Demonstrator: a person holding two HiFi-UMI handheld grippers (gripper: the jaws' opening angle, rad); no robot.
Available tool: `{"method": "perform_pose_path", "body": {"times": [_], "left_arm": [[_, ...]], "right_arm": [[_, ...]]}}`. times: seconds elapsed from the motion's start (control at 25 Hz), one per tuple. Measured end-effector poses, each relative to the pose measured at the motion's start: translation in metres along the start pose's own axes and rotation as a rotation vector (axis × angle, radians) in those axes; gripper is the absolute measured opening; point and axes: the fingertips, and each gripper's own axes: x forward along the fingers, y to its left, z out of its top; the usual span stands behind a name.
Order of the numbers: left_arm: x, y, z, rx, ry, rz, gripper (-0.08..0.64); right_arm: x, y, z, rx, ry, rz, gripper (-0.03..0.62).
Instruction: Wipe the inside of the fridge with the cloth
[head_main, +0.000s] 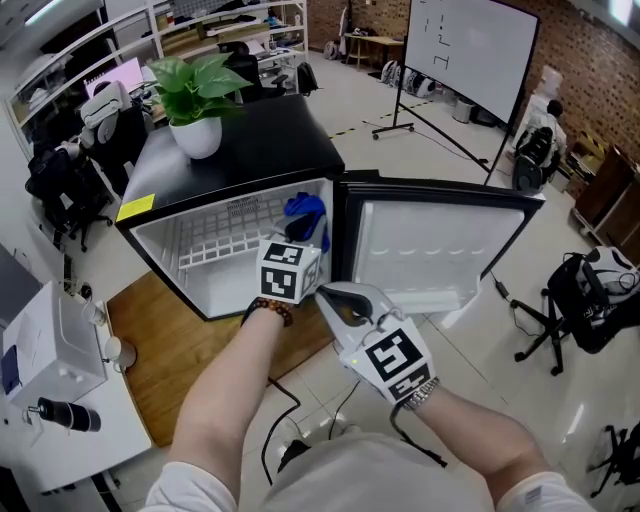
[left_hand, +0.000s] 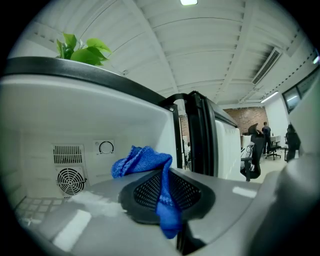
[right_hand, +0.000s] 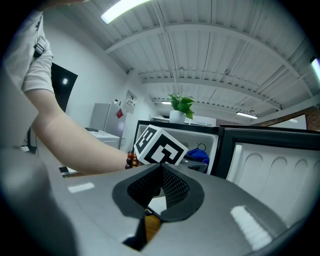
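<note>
A small black fridge (head_main: 240, 150) stands with its door (head_main: 430, 250) swung open to the right; inside are white walls and a wire shelf (head_main: 220, 240). My left gripper (head_main: 308, 238) reaches into the opening's right side and is shut on a blue cloth (head_main: 305, 213). In the left gripper view the cloth (left_hand: 145, 161) is bunched above the jaws and a strip hangs pinched between them, in front of the back wall's fan grille (left_hand: 70, 181) and dial (left_hand: 106, 147). My right gripper (head_main: 327, 294) is shut and empty, just outside the fridge by the door hinge; its tips (right_hand: 161, 169) point at the left gripper's cube (right_hand: 161, 146).
A potted plant (head_main: 198, 100) sits on the fridge top. A wooden board (head_main: 165, 350) lies under the fridge, and a white table (head_main: 55, 390) stands at the left. A black cable (head_main: 285, 400) runs on the floor. A backpack and stand (head_main: 590, 300) are at the right.
</note>
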Motion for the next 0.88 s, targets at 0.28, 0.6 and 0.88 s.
{"method": "perform_pose_path", "body": {"times": [0.28,0.6,0.88], "left_arm": [[-0.012,-0.013,0.002,-0.006,-0.019,-0.022,0.043],[-0.027,-0.021,-0.001,-0.006,-0.026,-0.030,0.043],[-0.051,-0.032,0.003,0.008,-0.054,-0.084,0.043]], "right_arm": [[-0.009,0.004,-0.002,0.001,-0.002,0.013,0.002],[-0.016,-0.001,-0.006,0.003,0.005,0.007,0.003],[-0.020,-0.021,-0.016,0.014,0.030,-0.026,0.003]]}}
